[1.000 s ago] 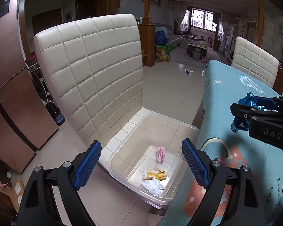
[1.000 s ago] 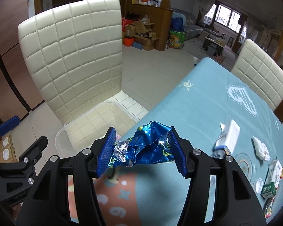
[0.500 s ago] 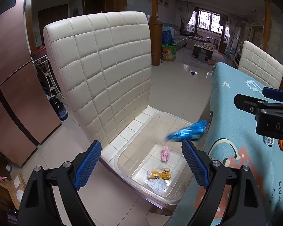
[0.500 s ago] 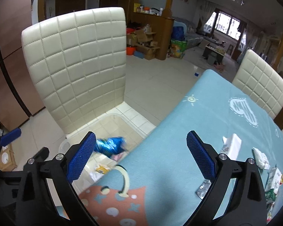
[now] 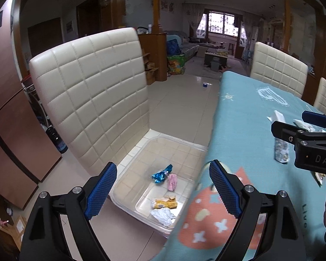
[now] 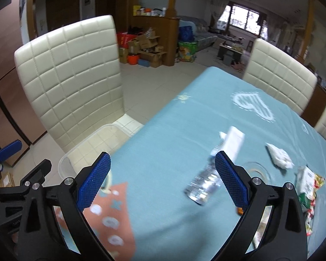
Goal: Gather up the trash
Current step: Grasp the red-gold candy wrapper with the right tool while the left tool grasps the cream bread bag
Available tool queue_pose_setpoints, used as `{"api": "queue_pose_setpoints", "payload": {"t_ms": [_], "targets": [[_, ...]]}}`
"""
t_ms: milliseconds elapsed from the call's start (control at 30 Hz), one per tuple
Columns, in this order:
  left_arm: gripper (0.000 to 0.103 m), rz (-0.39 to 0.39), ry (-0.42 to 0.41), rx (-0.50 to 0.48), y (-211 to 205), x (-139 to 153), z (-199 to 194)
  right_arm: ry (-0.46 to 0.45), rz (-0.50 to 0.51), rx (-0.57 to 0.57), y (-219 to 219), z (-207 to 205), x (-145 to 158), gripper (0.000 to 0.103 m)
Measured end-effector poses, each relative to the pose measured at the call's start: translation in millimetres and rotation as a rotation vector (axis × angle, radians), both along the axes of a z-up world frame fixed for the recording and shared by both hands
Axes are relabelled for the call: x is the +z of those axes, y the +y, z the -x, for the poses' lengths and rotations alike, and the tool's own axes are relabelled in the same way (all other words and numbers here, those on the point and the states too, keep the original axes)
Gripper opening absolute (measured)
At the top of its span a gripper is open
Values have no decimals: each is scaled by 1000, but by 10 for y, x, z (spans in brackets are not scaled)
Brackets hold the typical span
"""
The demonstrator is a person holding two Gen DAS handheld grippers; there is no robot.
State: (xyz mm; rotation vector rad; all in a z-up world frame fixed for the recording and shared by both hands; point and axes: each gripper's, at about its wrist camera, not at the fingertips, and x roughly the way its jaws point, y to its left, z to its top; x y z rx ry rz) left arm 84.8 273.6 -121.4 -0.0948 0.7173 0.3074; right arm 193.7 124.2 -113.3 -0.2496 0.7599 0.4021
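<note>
A clear plastic bin (image 5: 141,208) sits on the seat of a cream chair beside the table. Inside lie a blue foil wrapper (image 5: 161,174), a pink scrap (image 5: 172,181), a yellow wrapper (image 5: 164,203) and a white crumpled tissue (image 5: 163,216). My left gripper (image 5: 160,189) hangs open above the bin with nothing in it. My right gripper (image 6: 162,181) is open and empty over the blue tablecloth. Ahead of it lie a crushed clear bottle (image 6: 203,184), a white carton (image 6: 232,141), a white tissue (image 6: 279,155) and a green-and-white packet (image 6: 307,179).
The cream chair back (image 5: 91,100) rises behind the bin. The table's edge (image 5: 210,143) runs right next to the bin. More cream chairs (image 6: 278,80) stand at the far side. Boxes and clutter (image 6: 145,50) sit across the tiled floor.
My right gripper opened and let go of the blue foil wrapper, which fell into the bin. Both grippers then swung right, toward the table.
</note>
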Motion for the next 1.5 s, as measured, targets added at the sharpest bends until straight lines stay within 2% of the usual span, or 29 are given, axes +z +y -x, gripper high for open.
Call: {"api": "queue_pose_setpoints", "payload": {"t_ms": [333,500,633,767,867,1033,1167,1300,1433,1500], "targets": [[85,5,12,-184,-842,113,-174,-21,-36,-171,-1025,83,84,95],[85,39,25,-288,-1308,141,-265,-40,-32,-290,-1671,124,89,95],[85,38,48,-372,-1780,111,-320,-18,-45,-383,-2209,169,39,95],[85,46,80,-457,-2201,42,-388,-8,-14,-444,-2626,258,-52,85],[85,53,110,-498,-2468,-25,-442,-10,11,-475,-2840,323,-142,84],[85,54,153,-525,-2789,-129,-566,20,-3,-516,-3163,352,-263,84],[85,56,191,-492,-2890,-235,-696,55,-27,-522,-3318,269,-365,84],[85,106,243,-470,-2920,-355,-847,90,-37,-504,-3342,180,-487,75],[85,104,267,-463,-2969,-445,-918,137,-46,-491,-3318,73,-630,68],[85,101,269,-461,-3001,-466,-941,151,-37,-498,-3314,31,-688,58]]}}
